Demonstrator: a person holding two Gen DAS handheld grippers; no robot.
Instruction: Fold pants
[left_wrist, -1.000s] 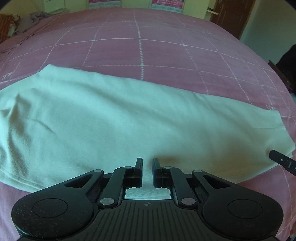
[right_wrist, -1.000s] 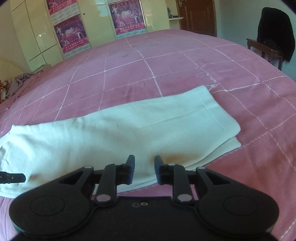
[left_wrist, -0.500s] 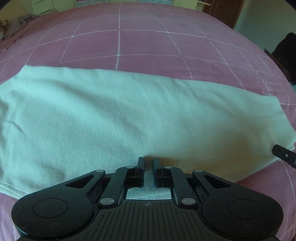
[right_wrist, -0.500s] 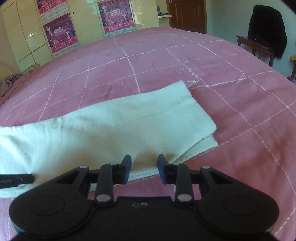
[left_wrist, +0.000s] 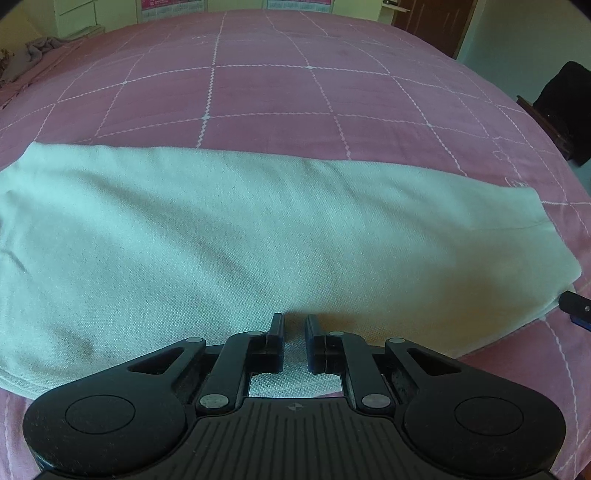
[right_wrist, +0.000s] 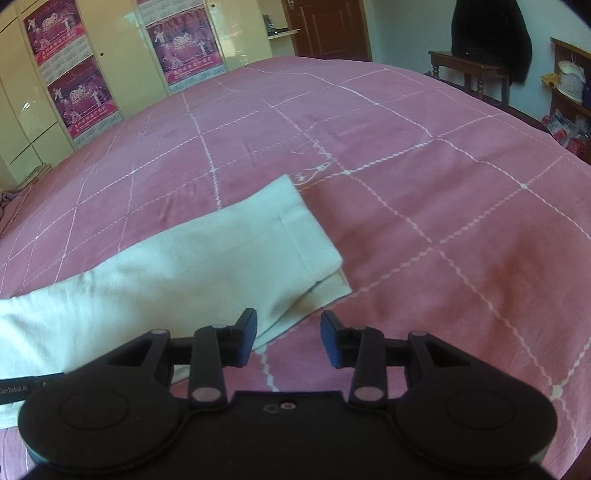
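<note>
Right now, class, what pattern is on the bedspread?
Pink bedspread with a white stitched grid; clearest in the right wrist view.

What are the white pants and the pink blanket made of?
The pale white folded pants look like soft woven cloth, maybe cotton: a fine grainy weave shows up close, matte, no shine. The pink bedspread looks like thin smooth fabric with white zigzag stitched lines in squares; it creases gently. Exact fibre can't be told.

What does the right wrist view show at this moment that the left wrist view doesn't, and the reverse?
Right wrist only: the pants' stacked leg cuffs, wardrobe posters, a dark coat on a wooden rack, and the right tool opening above the bedspread, nothing between its fingers.

Left wrist only: the left tool, nearly shut over the fabric.

Both: the pale pants on the pink checked bedspread.
</note>
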